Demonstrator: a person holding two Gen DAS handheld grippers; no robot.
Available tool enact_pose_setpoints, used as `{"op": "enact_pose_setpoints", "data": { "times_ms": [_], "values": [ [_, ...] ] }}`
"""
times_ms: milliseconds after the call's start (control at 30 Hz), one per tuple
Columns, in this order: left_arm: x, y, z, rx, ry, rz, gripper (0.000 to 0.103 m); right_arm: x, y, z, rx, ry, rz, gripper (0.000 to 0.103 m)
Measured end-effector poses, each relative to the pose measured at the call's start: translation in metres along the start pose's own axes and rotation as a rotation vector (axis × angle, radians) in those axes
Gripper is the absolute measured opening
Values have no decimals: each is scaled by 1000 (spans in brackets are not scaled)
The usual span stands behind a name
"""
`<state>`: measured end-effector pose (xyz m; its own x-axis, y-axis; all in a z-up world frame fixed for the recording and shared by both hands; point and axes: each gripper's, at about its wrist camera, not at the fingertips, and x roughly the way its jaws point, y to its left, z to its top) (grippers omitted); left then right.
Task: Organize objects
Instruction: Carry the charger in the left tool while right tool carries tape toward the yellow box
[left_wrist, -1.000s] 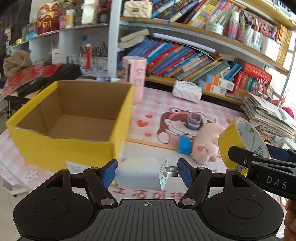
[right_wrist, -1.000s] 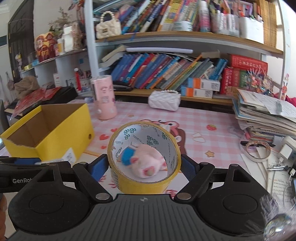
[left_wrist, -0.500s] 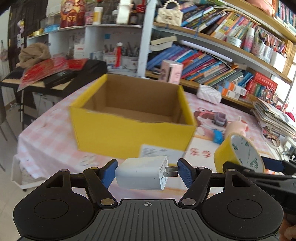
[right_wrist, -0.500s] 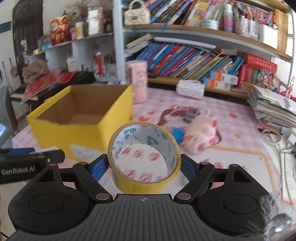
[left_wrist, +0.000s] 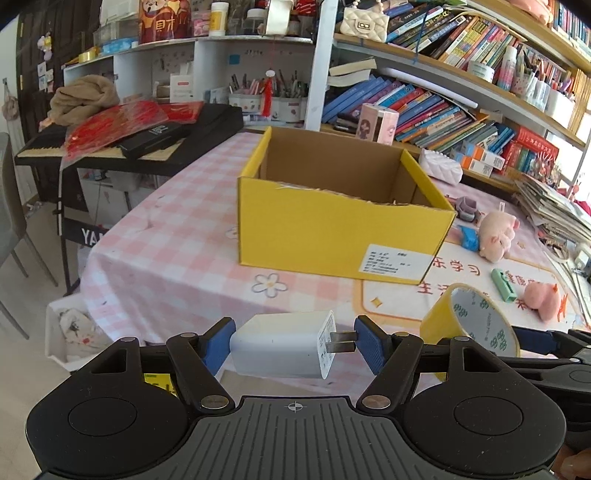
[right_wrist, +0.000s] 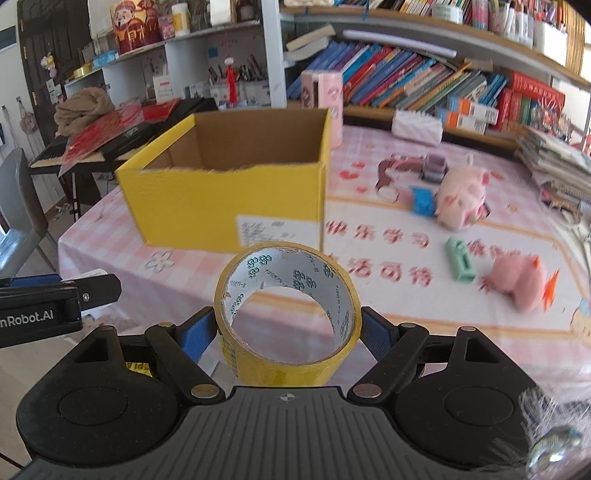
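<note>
Left wrist view: the left gripper had its blue fingers pinching a white charger lengthwise, prongs against the right pad, held before the desk edge. The open yellow box stood at twelve o'clock on the pink checked cloth. At three o'clock the right gripper pinched a yellow tape roll by its sides, hole facing the camera. A pink plush pig, a green block and another pink toy lay at two o'clock from it.
</note>
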<state>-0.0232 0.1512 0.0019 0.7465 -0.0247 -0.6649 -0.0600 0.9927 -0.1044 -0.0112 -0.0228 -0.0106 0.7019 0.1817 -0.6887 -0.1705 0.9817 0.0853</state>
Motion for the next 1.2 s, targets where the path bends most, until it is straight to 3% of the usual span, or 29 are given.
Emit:
{"op": "enact_pose_setpoints", "data": {
  "times_ms": [600, 1200],
  "values": [
    [-8, 23, -3, 13, -11, -55, 71, -3, 29, -7, -3, 25, -17, 81],
    [-13, 33, -1, 4, -32, -58, 71, -6, 43, -2, -15, 11, -17, 81]
  ]
}}
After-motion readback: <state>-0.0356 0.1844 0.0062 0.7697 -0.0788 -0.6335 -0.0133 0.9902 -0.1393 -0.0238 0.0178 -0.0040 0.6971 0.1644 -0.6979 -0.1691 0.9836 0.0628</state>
